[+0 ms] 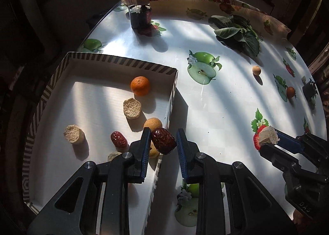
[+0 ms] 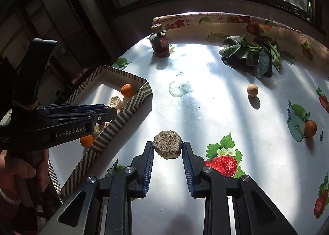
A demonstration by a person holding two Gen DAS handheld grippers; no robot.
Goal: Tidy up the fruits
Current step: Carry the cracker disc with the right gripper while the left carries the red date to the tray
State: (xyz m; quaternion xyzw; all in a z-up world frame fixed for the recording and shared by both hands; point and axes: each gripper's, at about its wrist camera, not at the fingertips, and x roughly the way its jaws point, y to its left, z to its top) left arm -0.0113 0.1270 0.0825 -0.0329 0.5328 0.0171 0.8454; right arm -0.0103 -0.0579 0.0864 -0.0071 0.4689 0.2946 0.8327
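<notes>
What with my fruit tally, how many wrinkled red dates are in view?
2: one date in the left gripper fingers, another date in the striped cardboard box; more may be hidden.

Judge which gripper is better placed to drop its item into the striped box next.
Left. The left gripper, shut on a red date, is at the striped box wall; the right gripper holds its beige chunk over open table.
</notes>
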